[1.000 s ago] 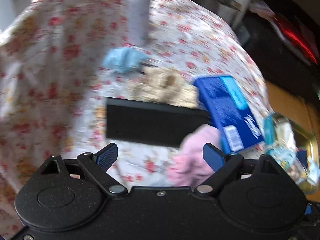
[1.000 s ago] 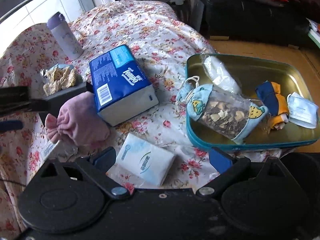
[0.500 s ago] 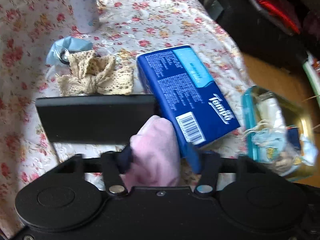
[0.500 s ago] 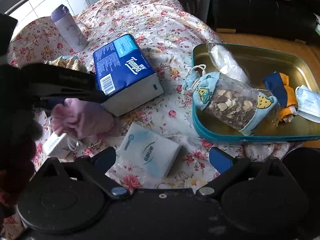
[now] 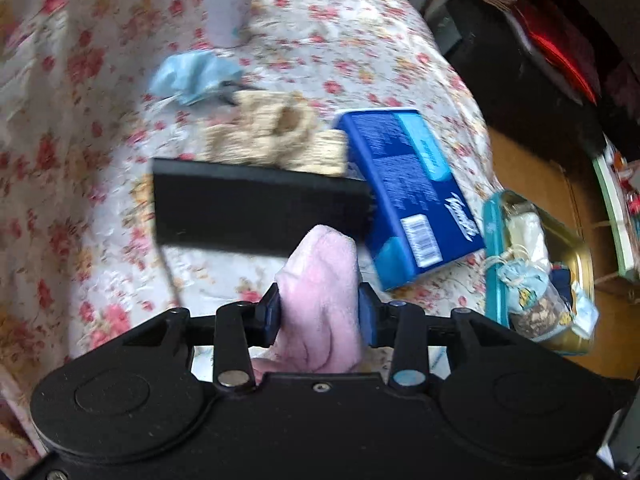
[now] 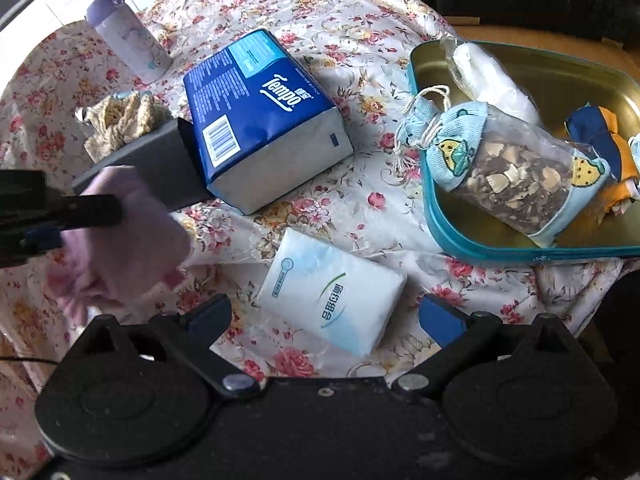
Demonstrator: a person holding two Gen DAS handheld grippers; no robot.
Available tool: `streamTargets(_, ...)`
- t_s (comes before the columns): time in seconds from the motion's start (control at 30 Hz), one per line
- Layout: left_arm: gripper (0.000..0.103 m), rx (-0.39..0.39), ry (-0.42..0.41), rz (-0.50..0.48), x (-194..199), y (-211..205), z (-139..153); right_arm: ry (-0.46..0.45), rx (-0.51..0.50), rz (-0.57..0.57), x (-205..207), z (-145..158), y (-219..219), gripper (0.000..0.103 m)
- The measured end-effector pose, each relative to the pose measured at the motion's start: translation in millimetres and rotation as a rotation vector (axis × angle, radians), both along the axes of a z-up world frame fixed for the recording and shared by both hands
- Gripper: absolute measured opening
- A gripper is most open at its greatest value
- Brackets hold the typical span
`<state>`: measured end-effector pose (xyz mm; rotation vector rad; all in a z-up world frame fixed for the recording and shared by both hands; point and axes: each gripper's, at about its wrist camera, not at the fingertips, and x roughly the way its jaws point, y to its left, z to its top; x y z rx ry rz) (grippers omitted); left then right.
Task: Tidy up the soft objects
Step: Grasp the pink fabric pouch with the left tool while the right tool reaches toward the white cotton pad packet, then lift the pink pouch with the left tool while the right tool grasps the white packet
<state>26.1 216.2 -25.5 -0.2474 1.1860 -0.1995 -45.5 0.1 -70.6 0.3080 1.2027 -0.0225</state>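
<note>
So the big change from a second ago: the left gripper (image 5: 319, 312) was wide open back then with the pink cloth pouch (image 5: 320, 296) just lying on the flowered tablecloth (image 5: 100, 92) past its right finger, and now both blue pads are clamped on the sides of that pouch, fabric bulging up between them. From the right wrist view you can see the pouch (image 6: 128, 236) pinched at the left edge of the frame, and it looks a bit raised off the cloth, though it's blurry so I can't swear to it. The right gripper (image 6: 324, 316) hasn't grabbed anything, jaws spread wide same as before, but it has dropped closer over the white tissue pack (image 6: 332, 292), which now sits right between its fingers without either pad touching it. Everything else looks like it stayed put: the blue Tempo tissue box (image 6: 260, 116) is lying next to the black block (image 6: 160, 160), the beige lace piece (image 6: 120, 116) is behind that, and the purple bottle (image 6: 128, 40) stands further back. The teal tin tray (image 6: 500, 250) on the right holds the drawstring bag of dried bits (image 6: 512, 176), a white roll (image 6: 492, 80) and an orange and navy cloth (image 6: 600, 140).
</note>
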Motion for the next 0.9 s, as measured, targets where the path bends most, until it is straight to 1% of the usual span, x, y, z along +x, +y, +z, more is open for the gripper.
streamTargets(0.07, 0.041, -0.007, 0.004, 0.053, 0.4, 16.5, -1.4, 0.001, -0.022, 0.009, -0.5, -1.6, 3.9, 0.101)
streamTargets(0.17, 0.045, -0.031, -0.003, 0.111, 0.5, 39.1, -2.6, 0.006, -0.034, 0.023, -1.9, -4.1, 7.0, 0.101)
streamTargets(0.2, 0.046, -0.016, -0.008, 0.133, 1.8, 44.9, -2.5, 0.006, -0.038, 0.026, -2.2, -4.4, 8.2, 0.101)
streamTargets(0.23, 0.043, 0.024, -0.012, 0.158, 3.2, 49.1, -2.1, 0.006, -0.042, 0.029, -2.7, -5.1, 9.4, 0.101)
streamTargets(0.27, 0.040, 0.088, -0.016, 0.182, 4.6, 50.8, -2.4, 0.005, -0.045, 0.031, -2.7, -5.0, 9.9, 0.101)
streamTargets(0.3, 0.041, 0.142, -0.023, 0.198, 5.7, 52.3, -3.7, 0.004, -0.046, 0.032, -3.0, -4.8, 9.6, 0.101)
streamTargets(0.33, 0.044, 0.161, -0.024, 0.203, 5.9, 54.0, -5.7, 0.002, -0.045, 0.033, -3.3, -4.7, 10.1, 0.101)
streamTargets(0.37, 0.045, 0.149, -0.015, 0.207, 5.4, 58.0, -7.9, 0.001, -0.045, 0.034, -3.6, -4.3, 9.6, 0.101)
streamTargets(0.43, 0.051, 0.097, 0.000, 0.215, 3.9, 63.3, -9.9, 0.001, -0.049, 0.033, -3.7, -4.8, 10.1, 0.101)
streamTargets(0.47, 0.056, 0.089, 0.000, 0.215, 3.2, 62.9, -9.0, 0.003, -0.050, 0.031, -3.3, -5.5, 10.0, 0.101)
streamTargets(0.53, 0.072, 0.088, -0.017, 0.190, 1.9, 55.9, -6.6, 0.007, -0.049, 0.028, -2.4, -6.9, 10.3, 0.101)
streamTargets(0.57, 0.075, 0.087, -0.023, 0.169, 1.9, 50.3, -5.5, 0.008, -0.048, 0.027, -2.2, -7.2, 10.1, 0.101)
streamTargets(0.67, 0.076, 0.066, -0.036, 0.126, 3.0, 36.6, -5.5, 0.008, -0.047, 0.024, -1.8, -8.1, 10.7, 0.101)
streamTargets(0.73, 0.083, 0.054, -0.033, 0.101, 5.4, 26.5, -9.1, 0.011, -0.048, 0.020, -1.4, -9.5, 10.1, 0.101)
streamTargets(0.8, 0.084, 0.059, -0.030, 0.066, 6.7, 13.6, -13.6, 0.013, -0.050, 0.014, -1.0, -10.6, 9.7, 0.101)
streamTargets(0.9, 0.084, 0.086, -0.028, 0.020, 8.2, -4.8, -21.7, 0.013, -0.050, 0.010, -1.0, -11.6, 9.7, 0.101)
